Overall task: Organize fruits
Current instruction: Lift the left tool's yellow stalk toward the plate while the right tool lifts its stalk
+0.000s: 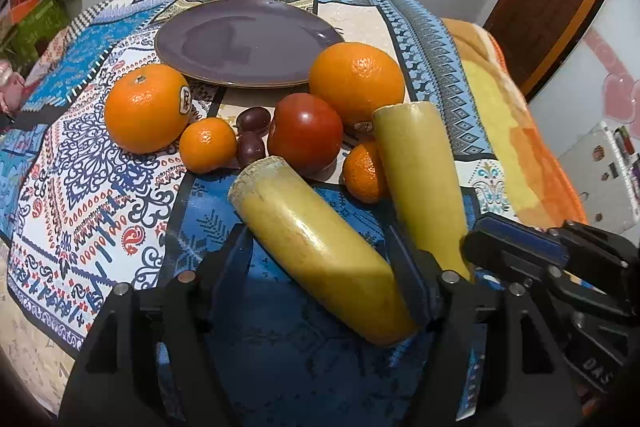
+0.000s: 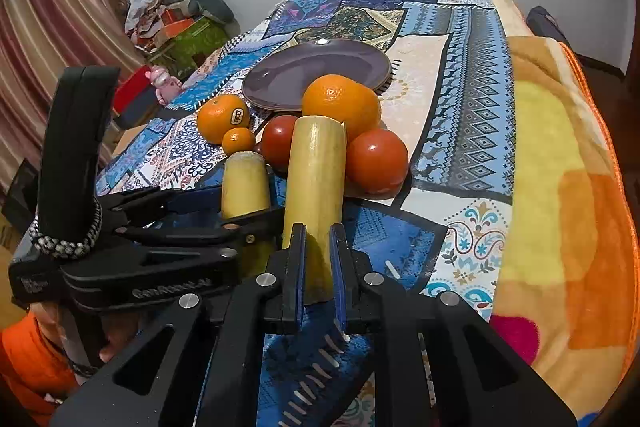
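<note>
While poised low over a patchwork cloth point(image 1: 100, 187), gripping two cut yellow stalks side by side. Clamped narrow in the right gripper point(image 2: 318, 267): the right yellow stalk point(image 2: 316, 183), pinched near its base between both blue pads, cut end pointing toward the fruit pile. Spread far wider, the left gripper point(image 1: 316, 235), with the left yellow stalk point(image 1: 320, 251) lying aslant between its fingers and pressed against both, seemingly held. Seen from the right wrist, shorter in look and just left of its twin, without touching it.

Heaped just beyond the stalk tips: a stickered orange point(image 1: 146, 107) at far left, a small mandarin point(image 1: 207, 145) beside it, two dark grapes point(image 1: 252, 131) wedged against a red tomato point(image 1: 304, 133), a big plain orange point(image 1: 356, 83) behind, and a second mandarin point(image 1: 364, 173) partly hidden by the right stalk. Visible only from the right wrist, a second tomato point(image 2: 376, 161) to the right of that stalk. Farther back, touching nothing but the cloth, a purple plate point(image 1: 248, 39) bare of fruit. Along the right edge, an orange-and-yellow blanket point(image 2: 560, 187).
</note>
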The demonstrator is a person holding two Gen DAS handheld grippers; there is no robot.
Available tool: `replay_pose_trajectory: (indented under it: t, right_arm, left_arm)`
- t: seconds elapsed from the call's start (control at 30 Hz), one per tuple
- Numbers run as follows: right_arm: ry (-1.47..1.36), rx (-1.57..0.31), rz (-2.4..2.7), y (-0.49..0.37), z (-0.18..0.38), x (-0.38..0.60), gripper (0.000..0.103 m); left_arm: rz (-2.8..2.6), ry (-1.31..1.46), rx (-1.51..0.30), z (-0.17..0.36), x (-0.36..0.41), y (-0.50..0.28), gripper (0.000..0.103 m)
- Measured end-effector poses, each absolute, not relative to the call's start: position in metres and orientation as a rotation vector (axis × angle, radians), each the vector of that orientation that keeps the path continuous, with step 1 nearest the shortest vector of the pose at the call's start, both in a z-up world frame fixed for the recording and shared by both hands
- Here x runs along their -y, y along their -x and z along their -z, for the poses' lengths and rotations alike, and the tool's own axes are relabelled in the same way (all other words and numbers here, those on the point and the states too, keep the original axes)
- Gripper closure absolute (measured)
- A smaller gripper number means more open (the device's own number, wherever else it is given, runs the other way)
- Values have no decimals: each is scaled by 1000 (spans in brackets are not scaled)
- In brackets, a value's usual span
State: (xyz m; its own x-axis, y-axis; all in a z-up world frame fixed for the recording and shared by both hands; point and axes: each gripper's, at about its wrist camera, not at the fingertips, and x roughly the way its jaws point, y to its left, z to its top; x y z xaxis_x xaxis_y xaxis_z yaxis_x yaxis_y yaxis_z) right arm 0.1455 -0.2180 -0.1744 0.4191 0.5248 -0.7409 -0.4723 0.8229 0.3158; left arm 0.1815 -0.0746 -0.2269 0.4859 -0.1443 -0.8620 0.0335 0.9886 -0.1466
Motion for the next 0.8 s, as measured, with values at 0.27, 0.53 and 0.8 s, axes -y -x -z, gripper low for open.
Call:
replay_pose_trajectory:
  t: [0.27,0.53,0.8]
  right_arm:
    - [-109,-967,-615,-149,177,224,79]
    - [-95,-990,-602,-163,188,208,66]
    - [-62,-1032,-593,-171,202,197,69]
  left_arm:
    - [110,81,-1043,228,76,-177,37]
    - [154,71,-1046,219,63,-164,51]
    - [180,104,-1082,224,57,-167,52]
